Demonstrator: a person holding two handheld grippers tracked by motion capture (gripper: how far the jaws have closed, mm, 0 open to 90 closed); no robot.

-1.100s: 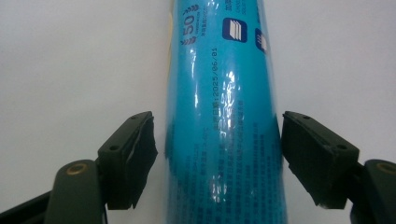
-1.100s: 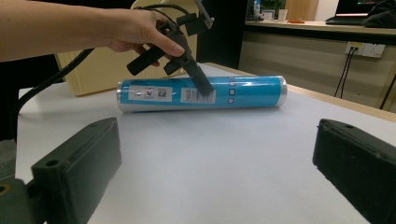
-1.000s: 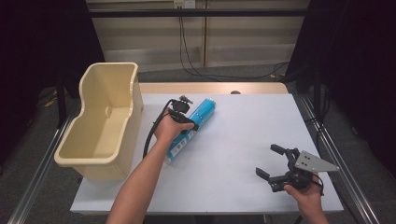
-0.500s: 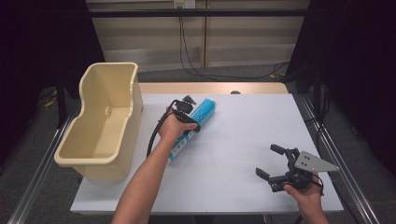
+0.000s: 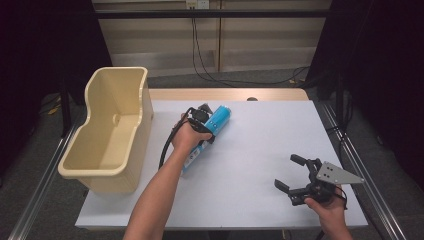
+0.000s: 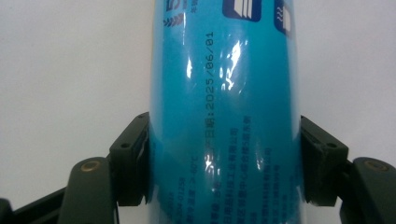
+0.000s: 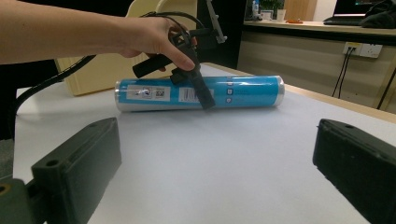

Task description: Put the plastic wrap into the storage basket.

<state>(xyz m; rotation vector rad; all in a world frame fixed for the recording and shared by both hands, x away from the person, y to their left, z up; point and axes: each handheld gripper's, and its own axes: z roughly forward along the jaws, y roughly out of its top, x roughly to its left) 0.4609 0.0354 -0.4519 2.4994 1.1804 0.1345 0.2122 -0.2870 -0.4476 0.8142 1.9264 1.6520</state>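
On the white table (image 5: 260, 150) lies a long blue tube (image 5: 220, 119), flat on its side, a bit left of the middle; the left gripper (image 5: 202, 125) comes down on it from above, and its two black jaws sit one on each side of the tube, pressed right against it, so they are closed on the tube; in the left gripper view the tube (image 6: 224, 112) has shiny blue wrap with a printed date and small writing; the left hand (image 5: 186, 136) covers part of the tube in the high view; in the right gripper view the tube (image 7: 243, 91) has white labels near one end and silver at both ends; at the table's left edge stands a big cream tub (image 5: 107, 135), and nothing is in it; the tub is near the tube but not touching it; the right gripper (image 5: 295, 175) is at the near right of the table, well apart from the tube; its jaws are spread wide and hold nothing; the right hand (image 5: 327, 210) holds it low by the table edge
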